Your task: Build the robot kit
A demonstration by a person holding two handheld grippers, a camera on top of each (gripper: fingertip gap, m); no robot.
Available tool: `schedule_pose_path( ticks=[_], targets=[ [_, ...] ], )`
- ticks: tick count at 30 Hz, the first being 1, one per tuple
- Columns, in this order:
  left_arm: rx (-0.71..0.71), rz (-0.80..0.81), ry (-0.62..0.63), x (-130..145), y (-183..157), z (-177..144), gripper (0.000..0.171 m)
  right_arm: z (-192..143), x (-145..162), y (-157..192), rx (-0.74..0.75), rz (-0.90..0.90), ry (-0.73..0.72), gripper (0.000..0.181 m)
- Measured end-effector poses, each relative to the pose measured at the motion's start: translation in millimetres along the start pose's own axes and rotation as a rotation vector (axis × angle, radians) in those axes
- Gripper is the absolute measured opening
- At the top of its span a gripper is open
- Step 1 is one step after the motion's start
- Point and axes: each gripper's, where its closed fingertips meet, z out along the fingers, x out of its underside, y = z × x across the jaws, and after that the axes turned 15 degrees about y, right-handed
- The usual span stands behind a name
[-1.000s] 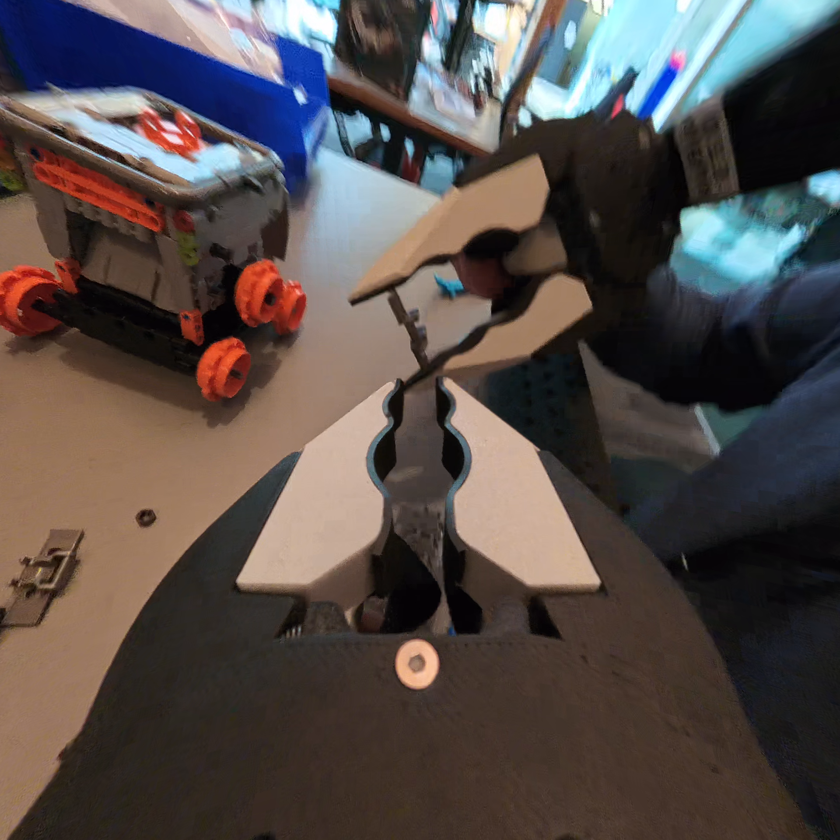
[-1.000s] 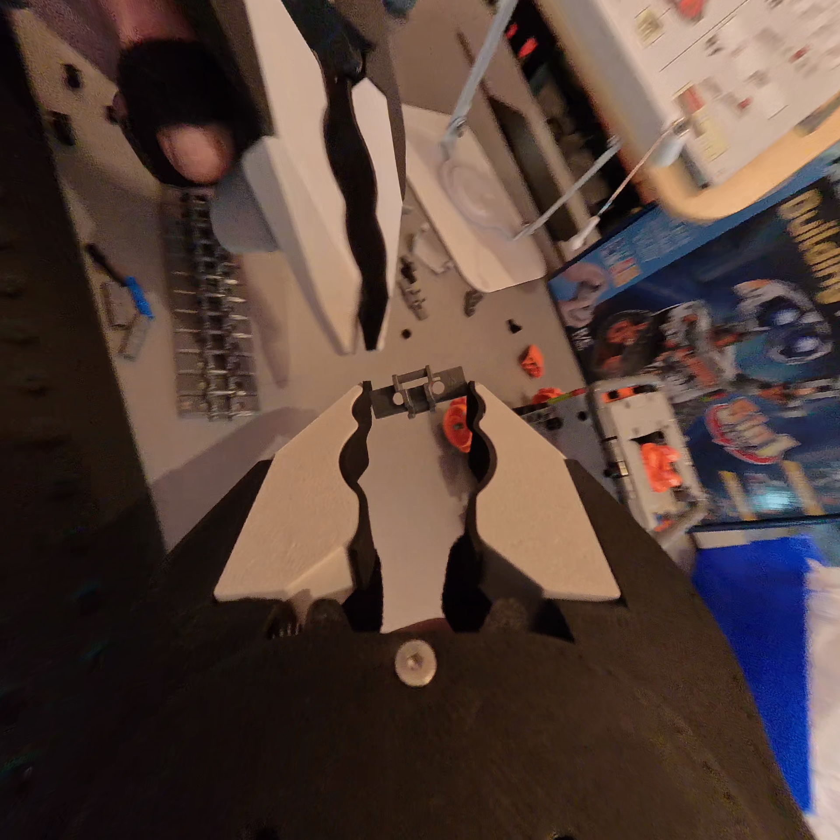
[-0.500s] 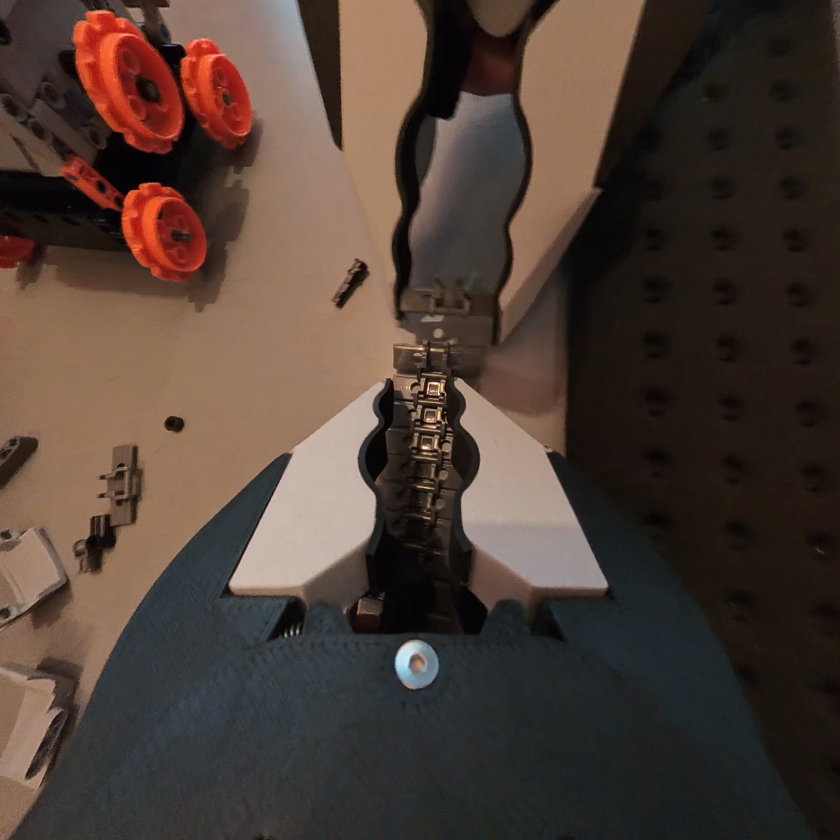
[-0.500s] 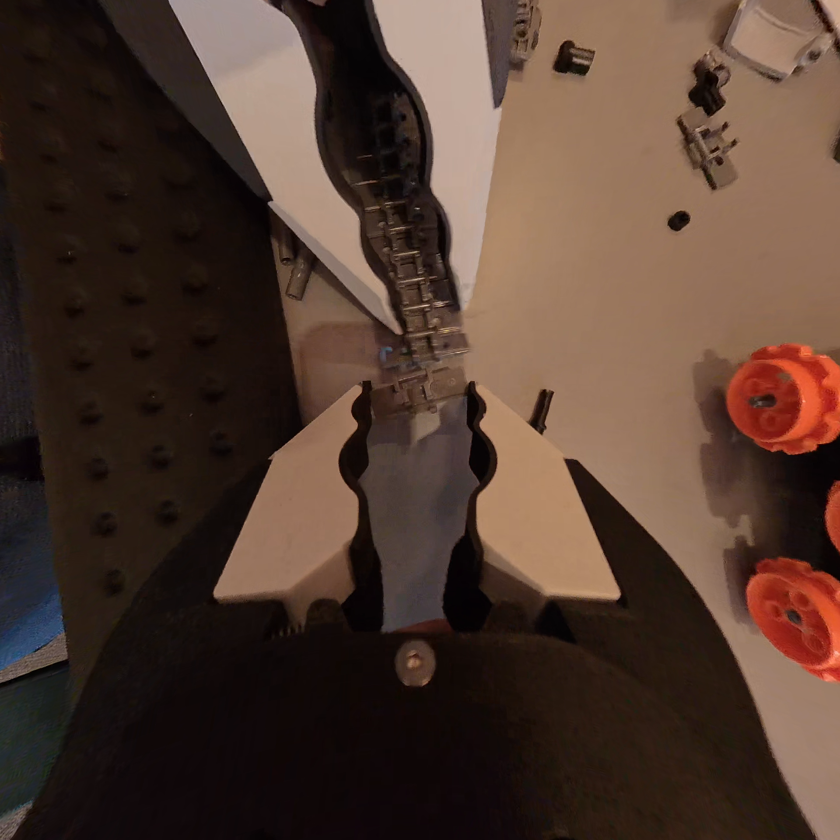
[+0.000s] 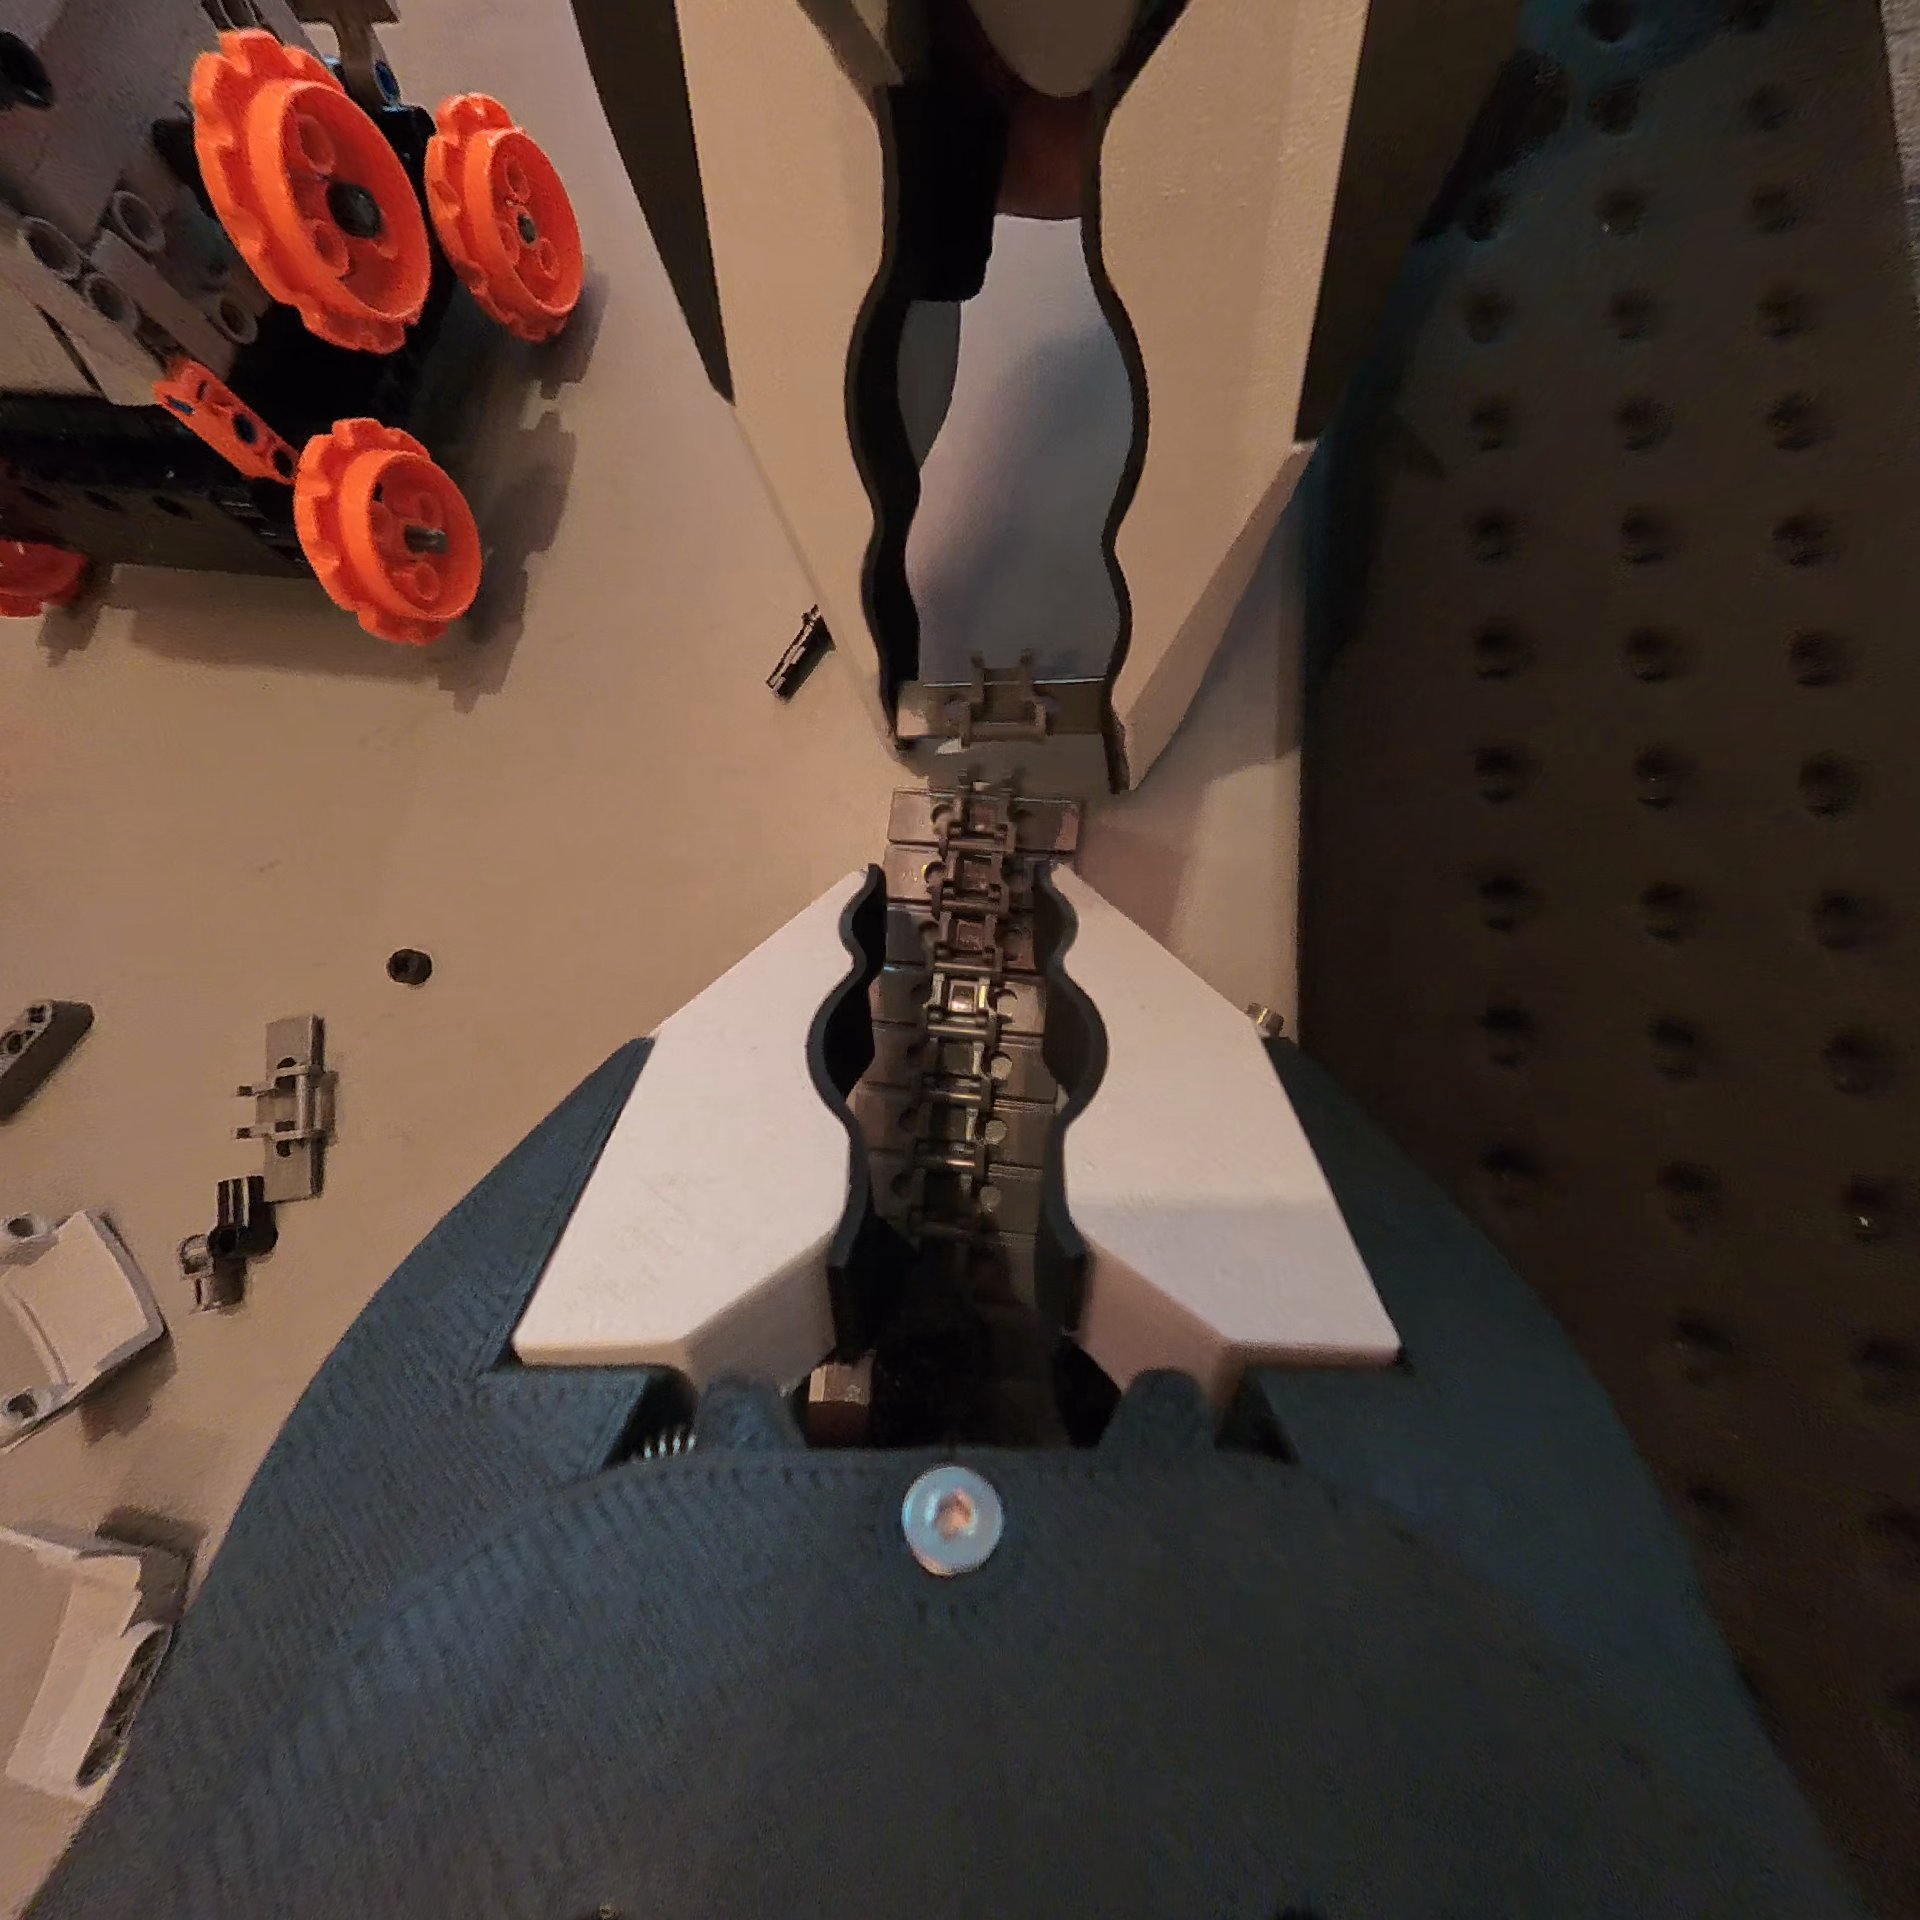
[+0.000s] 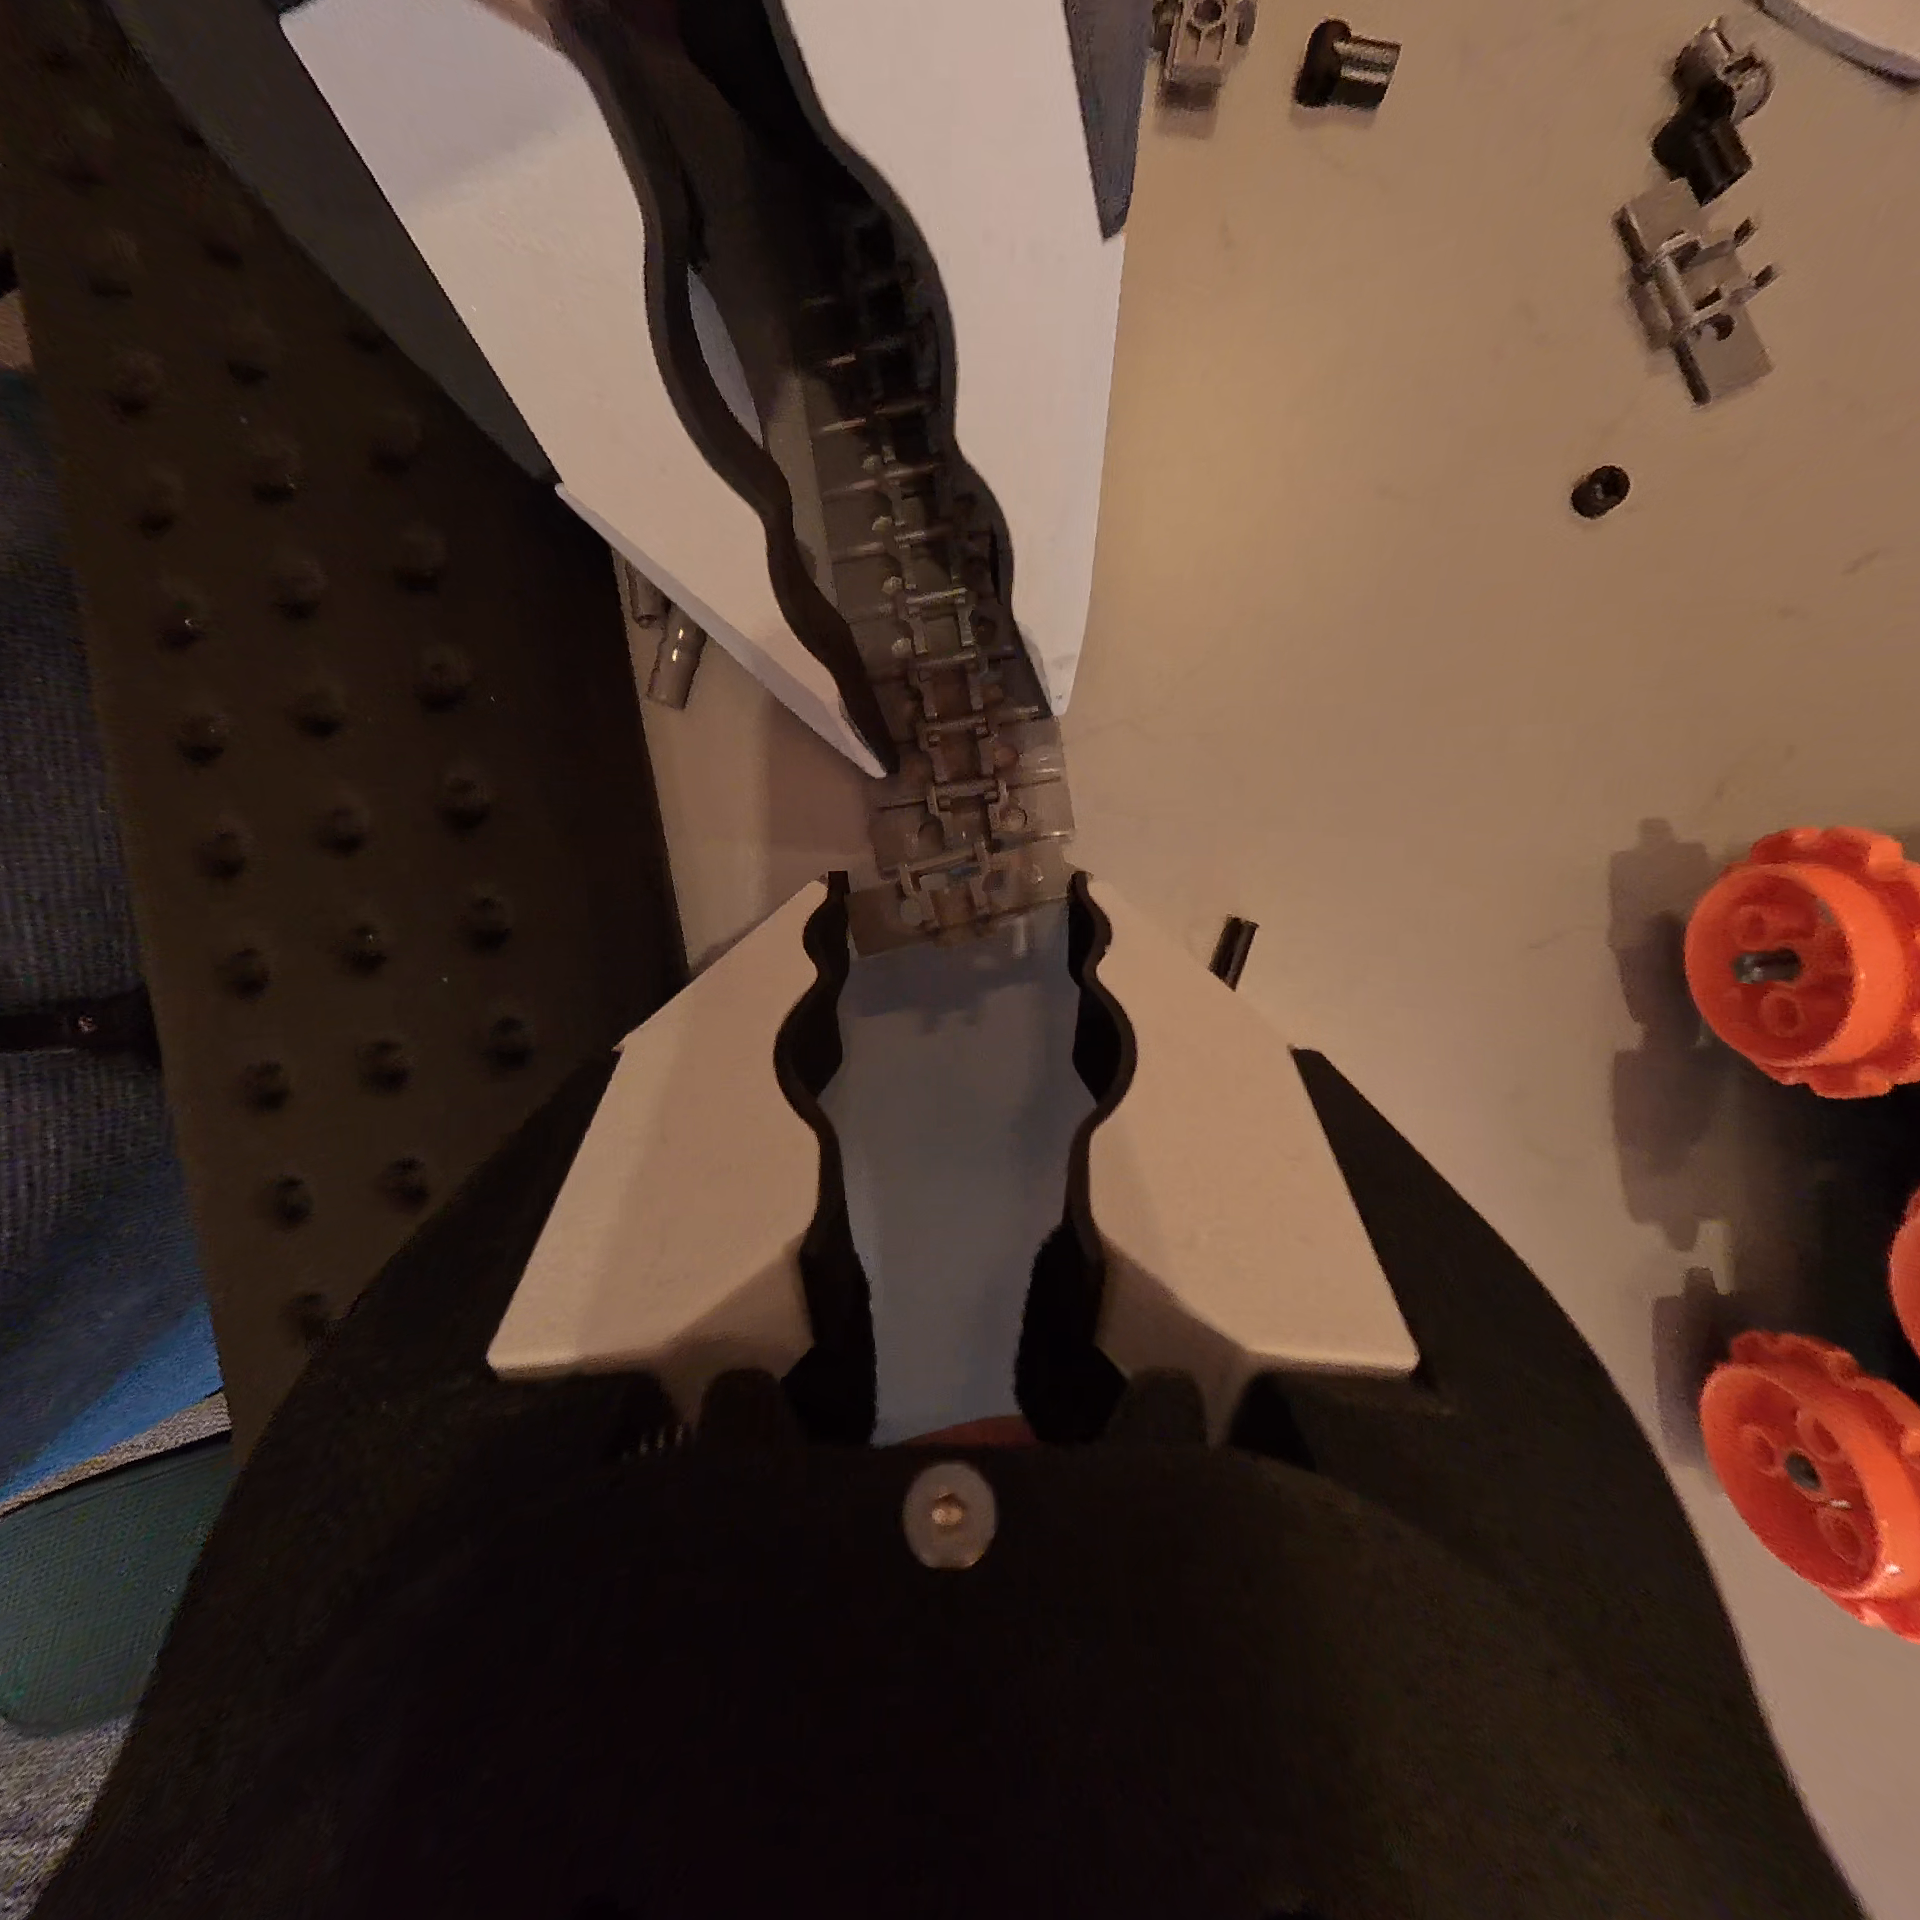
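The left gripper (image 5: 961, 894), at the centre of the left wrist view, is closed on a chain of grey track links (image 5: 961, 1039) that runs back between its fingers. The right gripper (image 5: 1003, 727), entering from the top of that frame, is clamped on 1 separate grey link (image 5: 997, 707) at its tips. The link is held end to end with the chain's free end. A narrow gap is seen in the left view, while contact is suggested in the right, so whether they are joined cannot be told. Both are held above the table (image 5: 520, 831). A model with orange wheels (image 5: 312, 208) is seen at upper left, and 1 loose link (image 5: 291, 1101) at lower left.
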Motion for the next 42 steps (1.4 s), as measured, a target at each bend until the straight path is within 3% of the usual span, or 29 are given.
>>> schedule_pose_path(
  ticks=[10,16,20,24,27,32,36,42],
  targets=[
    [-0.008,0.012,0.012,0.7,-1.8,2.4,0.025,2.2,-3.5,-2.4,0.045,0.005,0.042,0.049],
    [-0.007,0.015,0.017,1.9,-2.0,1.8,0.026,-15.4,0.6,-8.2,0.112,0.016,-0.020,0.045],
    [-0.014,0.020,0.023,2.4,-1.4,1.5,0.025,-31.6,16.3,-12.1,0.214,0.080,-0.025,0.032],
    [-0.018,0.023,0.029,1.2,0.3,1.9,0.024,-22.2,28.7,-7.2,0.207,0.128,-0.010,0.015],
    [-0.019,0.024,0.033,0.6,-0.6,2.8,0.022,-11.9,31.2,-8.8,0.199,0.130,-0.006,0.014],
    [-0.015,0.020,0.038,1.1,-0.7,2.6,0.023,-20.1,32.9,-27.1,0.264,0.113,0.015,0.023],
    [-0.014,0.020,0.046,2.9,1.1,1.9,0.023,-25.6,17.3,-15.5,0.184,0.208,-0.089,0.015],
    [-0.007,0.016,0.048,4.3,1.1,1.5,0.023,-10.2,19.1,-12.4,0.220,0.334,-0.095,0.030]
  ],
)
